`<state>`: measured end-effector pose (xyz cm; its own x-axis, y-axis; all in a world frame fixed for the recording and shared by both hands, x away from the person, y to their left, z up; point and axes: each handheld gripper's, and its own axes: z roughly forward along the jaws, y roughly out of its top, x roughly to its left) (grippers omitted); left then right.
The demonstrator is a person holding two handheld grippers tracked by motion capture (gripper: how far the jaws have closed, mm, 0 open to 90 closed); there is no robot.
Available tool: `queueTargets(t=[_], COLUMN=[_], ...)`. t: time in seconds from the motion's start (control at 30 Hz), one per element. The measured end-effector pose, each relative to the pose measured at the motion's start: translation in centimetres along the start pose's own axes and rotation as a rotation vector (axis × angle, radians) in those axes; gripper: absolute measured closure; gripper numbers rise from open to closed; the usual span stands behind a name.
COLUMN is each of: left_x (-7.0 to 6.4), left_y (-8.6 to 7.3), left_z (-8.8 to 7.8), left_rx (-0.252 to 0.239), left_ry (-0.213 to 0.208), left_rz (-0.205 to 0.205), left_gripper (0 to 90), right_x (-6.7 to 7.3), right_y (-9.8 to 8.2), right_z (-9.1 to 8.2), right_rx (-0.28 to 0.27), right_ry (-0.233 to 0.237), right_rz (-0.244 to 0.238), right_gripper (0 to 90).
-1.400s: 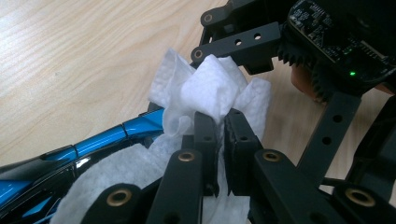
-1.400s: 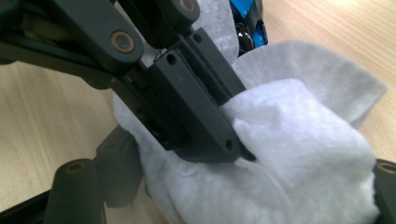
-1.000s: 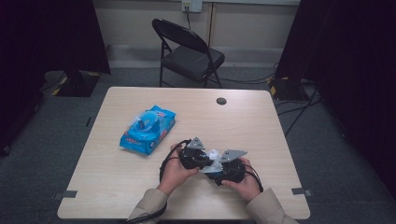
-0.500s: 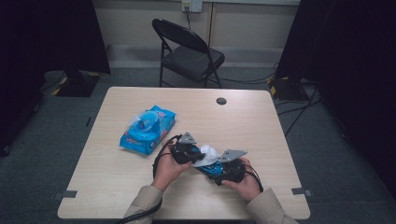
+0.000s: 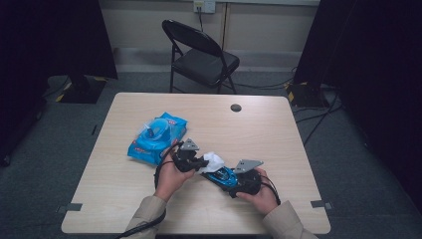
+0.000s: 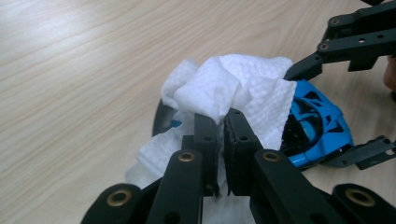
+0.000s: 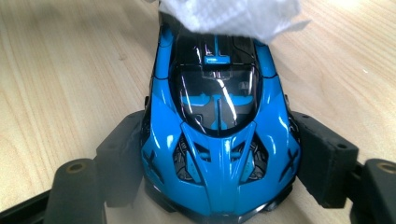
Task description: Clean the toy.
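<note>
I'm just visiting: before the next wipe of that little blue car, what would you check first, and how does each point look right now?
1. Right gripper clamps the toy car by both sides: ok.
2. Left gripper pinches the white wipe: ok.
3. Wipe touches the car's far end: ok.
4. Car sits level on the table: cannot tell.
5. Wipes pack lies apart from the hands: ok.
</note>
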<state>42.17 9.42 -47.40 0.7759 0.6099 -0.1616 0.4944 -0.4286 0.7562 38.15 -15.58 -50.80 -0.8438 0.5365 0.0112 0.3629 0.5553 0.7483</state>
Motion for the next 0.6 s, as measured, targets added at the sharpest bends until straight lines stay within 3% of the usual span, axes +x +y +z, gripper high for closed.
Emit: queueTargets(t=[0.2,0.37,0.6], left_x=[0.7,1.2,1.1], left_y=[-0.2,-0.5,-0.2], left_z=[-0.5,-1.0,-1.6], left_rx=[0.002,-0.004,-0.014], left_ry=[0.028,0.023,0.052], left_rz=[-0.013,-0.038,-0.025], left_gripper=[85.1,85.0,85.1], right_x=[0.0,0.0,0.0], right_y=[0.0,0.0,0.0], right_z=[0.0,0.0,0.0], right_rx=[0.0,0.0,0.0], right_ry=[0.0,0.001,0.001], right_rz=[0.0,0.0,0.0], right_gripper=[26.1,26.1,26.1])
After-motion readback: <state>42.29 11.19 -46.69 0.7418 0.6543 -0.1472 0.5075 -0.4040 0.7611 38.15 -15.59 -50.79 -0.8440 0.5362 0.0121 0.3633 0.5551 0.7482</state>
